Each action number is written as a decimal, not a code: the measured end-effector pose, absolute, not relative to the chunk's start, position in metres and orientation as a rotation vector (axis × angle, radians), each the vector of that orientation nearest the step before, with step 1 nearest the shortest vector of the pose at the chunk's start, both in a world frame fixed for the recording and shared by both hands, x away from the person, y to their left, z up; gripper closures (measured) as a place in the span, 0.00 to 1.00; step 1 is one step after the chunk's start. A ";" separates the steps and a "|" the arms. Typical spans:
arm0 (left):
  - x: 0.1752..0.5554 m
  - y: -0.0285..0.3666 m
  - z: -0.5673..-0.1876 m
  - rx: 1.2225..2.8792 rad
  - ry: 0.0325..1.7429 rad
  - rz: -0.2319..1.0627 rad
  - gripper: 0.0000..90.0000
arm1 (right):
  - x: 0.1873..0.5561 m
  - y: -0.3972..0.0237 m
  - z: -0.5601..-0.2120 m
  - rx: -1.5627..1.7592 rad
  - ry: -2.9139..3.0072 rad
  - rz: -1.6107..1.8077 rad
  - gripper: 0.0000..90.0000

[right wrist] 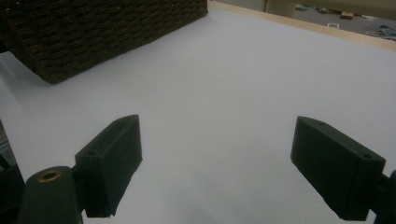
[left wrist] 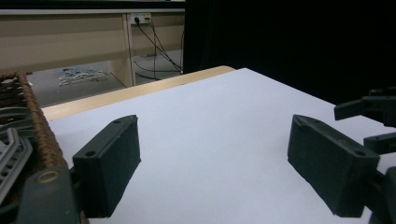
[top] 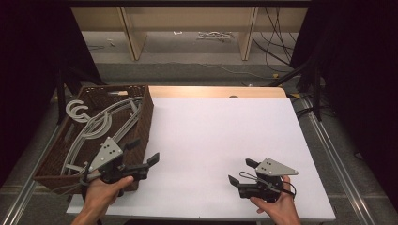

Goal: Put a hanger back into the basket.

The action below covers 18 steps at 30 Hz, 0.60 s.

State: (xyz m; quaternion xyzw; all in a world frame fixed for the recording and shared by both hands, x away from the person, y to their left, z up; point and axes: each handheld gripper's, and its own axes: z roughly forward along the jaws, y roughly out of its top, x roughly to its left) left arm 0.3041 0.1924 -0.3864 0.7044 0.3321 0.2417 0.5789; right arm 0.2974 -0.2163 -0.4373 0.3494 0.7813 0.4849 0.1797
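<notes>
Left tongs (top: 143,152) released beside wicker basket (top: 141,117) of grey hangers (top: 101,124); right tongs (top: 241,171) released, near right, white counter (top: 220,136)

A grey floor (top: 187,65) strewn with black cables (top: 277,33) is seen beyond the table, flanked by black curtains (top: 356,70) and backed by light wooden shelving (top: 187,21).

A basket (top: 141,123) holding hangers (top: 101,124) sits at the left edge of the table (top: 220,140).
</notes>
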 end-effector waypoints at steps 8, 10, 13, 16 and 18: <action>0.298 0.187 -0.407 1.641 0.722 0.560 0.18 | 0.294 -0.215 -0.436 0.981 2.190 1.375 0.19; 0.294 0.187 -0.412 1.635 0.715 0.562 0.18 | 0.293 -0.213 -0.435 0.979 2.182 1.393 0.19; 0.288 0.184 -0.423 1.644 0.712 0.552 0.18 | 0.289 -0.212 -0.434 0.972 2.174 1.400 0.19; 0.283 0.182 -0.431 1.670 0.694 0.554 0.18 | 0.284 -0.210 -0.433 0.973 2.174 1.417 0.19; 0.280 0.182 -0.433 1.668 0.703 0.540 0.18 | 0.280 -0.210 -0.433 0.983 2.152 1.446 0.19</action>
